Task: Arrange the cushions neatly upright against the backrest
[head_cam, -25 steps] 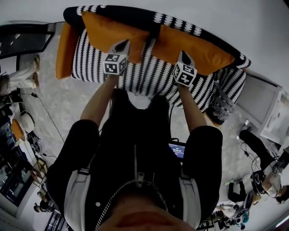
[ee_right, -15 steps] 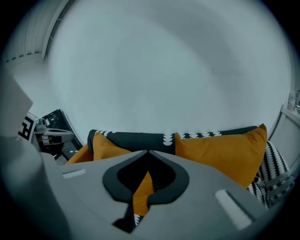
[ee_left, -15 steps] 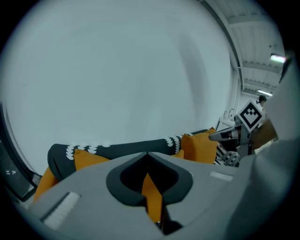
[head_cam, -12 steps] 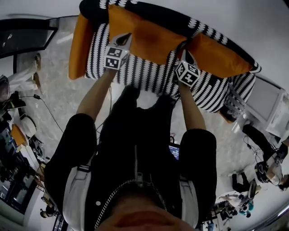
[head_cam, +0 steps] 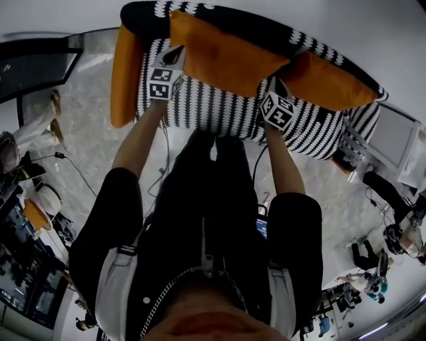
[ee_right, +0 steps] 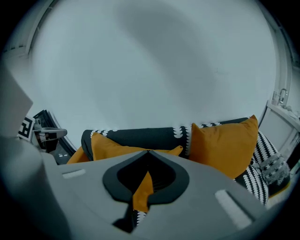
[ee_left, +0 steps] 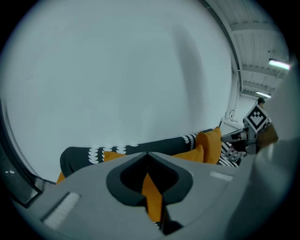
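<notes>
A black-and-white striped sofa [head_cam: 213,106] holds two orange cushions. The larger cushion [head_cam: 226,56] leans on the dark backrest [head_cam: 219,16], stretched between my two grippers. My left gripper [head_cam: 177,52] is shut on its left edge, and orange fabric [ee_left: 151,197] shows between the jaws. My right gripper [head_cam: 275,84] is shut on its right corner, again with orange cloth [ee_right: 140,192] pinched between the jaws. The second cushion [head_cam: 329,83] stands upright against the backrest at the right, also visible as the cushion [ee_right: 225,143] in the right gripper view.
An orange panel [head_cam: 124,73] covers the sofa's left end. A white cabinet [head_cam: 393,143] stands to the right of the sofa, a dark table [head_cam: 33,63] to the left. Cables and people's legs lie on the pale floor on both sides. A white wall rises behind the sofa.
Both grippers have carried the larger cushion back and to the right, up against the backrest. It now spans the gap between them. The right cushion stays where it was.
</notes>
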`<move>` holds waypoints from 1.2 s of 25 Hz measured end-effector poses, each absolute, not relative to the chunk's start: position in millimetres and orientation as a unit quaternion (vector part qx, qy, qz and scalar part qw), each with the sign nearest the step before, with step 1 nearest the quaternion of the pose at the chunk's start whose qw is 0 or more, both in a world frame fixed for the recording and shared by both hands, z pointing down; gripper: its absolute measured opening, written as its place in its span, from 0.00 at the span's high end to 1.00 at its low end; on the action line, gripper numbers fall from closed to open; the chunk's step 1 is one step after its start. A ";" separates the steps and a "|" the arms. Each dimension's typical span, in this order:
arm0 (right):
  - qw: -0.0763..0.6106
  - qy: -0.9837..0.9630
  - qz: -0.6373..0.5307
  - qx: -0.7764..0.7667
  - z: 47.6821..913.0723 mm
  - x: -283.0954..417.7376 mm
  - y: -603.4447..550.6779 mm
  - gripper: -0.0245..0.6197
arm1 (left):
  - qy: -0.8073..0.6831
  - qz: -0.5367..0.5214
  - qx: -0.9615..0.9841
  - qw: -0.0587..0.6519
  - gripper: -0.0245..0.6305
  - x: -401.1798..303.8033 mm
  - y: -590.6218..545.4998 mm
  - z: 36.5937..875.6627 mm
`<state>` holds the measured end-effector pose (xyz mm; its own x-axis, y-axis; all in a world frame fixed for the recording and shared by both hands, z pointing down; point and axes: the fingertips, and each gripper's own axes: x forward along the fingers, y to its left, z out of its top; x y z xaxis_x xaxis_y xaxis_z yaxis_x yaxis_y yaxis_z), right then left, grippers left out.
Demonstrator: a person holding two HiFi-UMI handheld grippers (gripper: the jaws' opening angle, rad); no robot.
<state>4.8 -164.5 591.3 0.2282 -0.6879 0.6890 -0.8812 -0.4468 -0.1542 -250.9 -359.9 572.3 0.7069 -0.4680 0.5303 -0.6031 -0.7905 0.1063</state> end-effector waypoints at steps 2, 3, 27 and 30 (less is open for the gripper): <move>0.142 -0.511 0.356 0.769 599.5 10.6 -167.9 0.96 | -0.288 0.253 0.914 0.135 0.95 -243.5 -368.0 580.4; 0.145 -0.511 0.355 0.769 602.7 14.1 -169.5 0.96 | -0.287 0.255 0.914 0.134 0.95 -240.6 -373.8 584.9; 0.153 -0.424 0.412 0.792 656.4 29.7 -222.7 0.95 | -0.313 0.325 0.868 0.208 0.77 -256.7 -583.3 726.3; 0.159 -0.410 0.418 0.795 665.9 48.0 -221.1 0.95 | -0.286 0.335 0.875 0.202 0.89 -247.3 -571.8 727.5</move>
<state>48.0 -221.1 665.9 0.3143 -0.5187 0.7951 -0.7847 -0.6133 -0.0899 -247.3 -571.8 727.5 0.6124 -0.3639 0.7018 -0.6352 -0.7550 0.1627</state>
